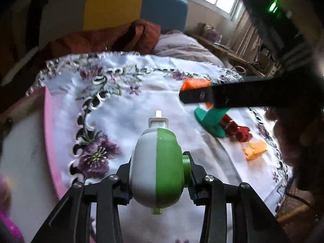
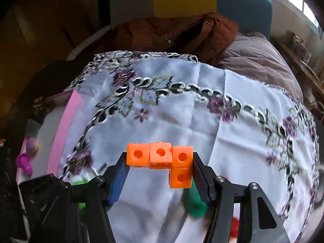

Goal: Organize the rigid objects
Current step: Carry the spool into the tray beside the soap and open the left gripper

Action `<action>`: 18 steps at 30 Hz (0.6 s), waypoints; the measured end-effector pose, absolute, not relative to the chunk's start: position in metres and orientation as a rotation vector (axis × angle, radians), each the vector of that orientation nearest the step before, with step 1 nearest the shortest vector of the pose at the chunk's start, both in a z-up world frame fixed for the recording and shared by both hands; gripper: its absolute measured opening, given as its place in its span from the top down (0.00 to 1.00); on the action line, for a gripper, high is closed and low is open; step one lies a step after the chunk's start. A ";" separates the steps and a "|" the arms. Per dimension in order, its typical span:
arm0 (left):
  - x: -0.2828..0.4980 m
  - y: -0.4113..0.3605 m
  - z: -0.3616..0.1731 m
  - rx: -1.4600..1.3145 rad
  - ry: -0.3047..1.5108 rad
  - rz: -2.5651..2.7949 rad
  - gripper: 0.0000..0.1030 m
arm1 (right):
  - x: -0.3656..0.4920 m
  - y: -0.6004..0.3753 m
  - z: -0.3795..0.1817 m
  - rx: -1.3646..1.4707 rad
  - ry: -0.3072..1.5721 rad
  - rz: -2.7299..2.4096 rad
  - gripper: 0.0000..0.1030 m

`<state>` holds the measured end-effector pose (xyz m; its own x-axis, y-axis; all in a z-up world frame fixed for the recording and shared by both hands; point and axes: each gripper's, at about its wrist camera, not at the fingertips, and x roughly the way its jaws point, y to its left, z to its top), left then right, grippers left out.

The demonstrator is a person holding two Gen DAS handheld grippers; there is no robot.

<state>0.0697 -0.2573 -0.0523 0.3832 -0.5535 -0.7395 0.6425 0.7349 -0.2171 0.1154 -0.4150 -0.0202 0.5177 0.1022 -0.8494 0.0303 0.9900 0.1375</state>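
Observation:
A green and white egg-shaped toy (image 1: 156, 162) with a white stub on top is clamped between the fingers of my left gripper (image 1: 158, 168), above the embroidered cloth (image 1: 141, 105). My right gripper (image 2: 160, 159) is shut on an L-shaped piece of orange linked cubes (image 2: 160, 155), held off the cloth. In the left wrist view that gripper's black finger (image 1: 222, 97) crosses from the right, with the orange cubes (image 1: 194, 84) at its tip. A teal flanged piece (image 1: 210, 121), red cubes (image 1: 241, 131) and a yellow-orange piece (image 1: 255, 149) lie on the cloth at the right.
The white cloth (image 2: 182, 121) with purple flowers covers a pink-edged surface (image 2: 66, 121). A purple toy (image 2: 25, 163) lies on the bare white strip at the left. A rust-coloured blanket (image 2: 172, 34) and a bed lie beyond the cloth's far edge.

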 end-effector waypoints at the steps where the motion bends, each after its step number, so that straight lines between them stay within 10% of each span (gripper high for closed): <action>1: 0.066 -0.254 -0.049 0.108 0.889 -0.770 0.59 | 0.113 -0.414 -0.022 0.152 1.027 0.054 0.41; 18: 0.027 -0.158 -0.006 -0.018 0.833 -0.629 0.59 | 0.100 -0.369 -0.082 -0.014 1.079 0.095 0.42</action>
